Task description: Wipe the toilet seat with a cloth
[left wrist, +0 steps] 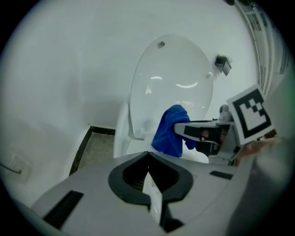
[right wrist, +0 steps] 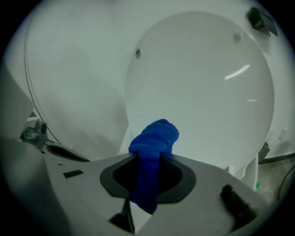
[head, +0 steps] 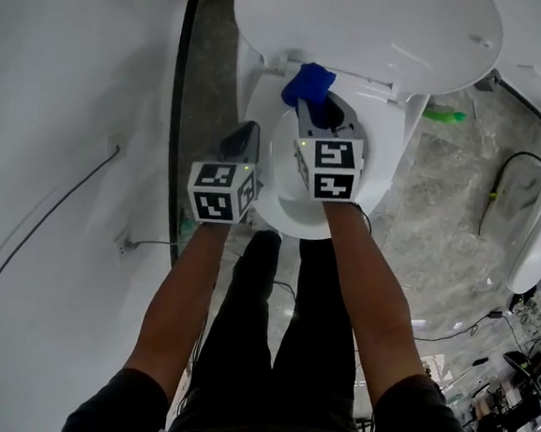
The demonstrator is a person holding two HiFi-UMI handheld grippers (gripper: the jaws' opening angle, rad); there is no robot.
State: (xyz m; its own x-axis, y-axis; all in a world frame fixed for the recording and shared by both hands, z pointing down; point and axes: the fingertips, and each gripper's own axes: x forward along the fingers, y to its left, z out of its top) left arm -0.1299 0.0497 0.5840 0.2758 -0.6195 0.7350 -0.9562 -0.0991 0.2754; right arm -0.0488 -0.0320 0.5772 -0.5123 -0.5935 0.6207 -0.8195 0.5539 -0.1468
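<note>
The white toilet has its lid raised, and its seat lies down over the bowl. My right gripper is over the back of the bowl, shut on a bunched blue cloth. In the right gripper view the cloth bulges out above the closed jaws, in front of the lid. My left gripper hangs over the seat's left edge, shut and empty. In its own view its jaws meet, and the cloth and right gripper show ahead.
A white wall stands close on the left, with a dark floor strip along it. A green object lies on the grey floor right of the toilet. Cables and a white fixture are at far right. The person's legs stand before the bowl.
</note>
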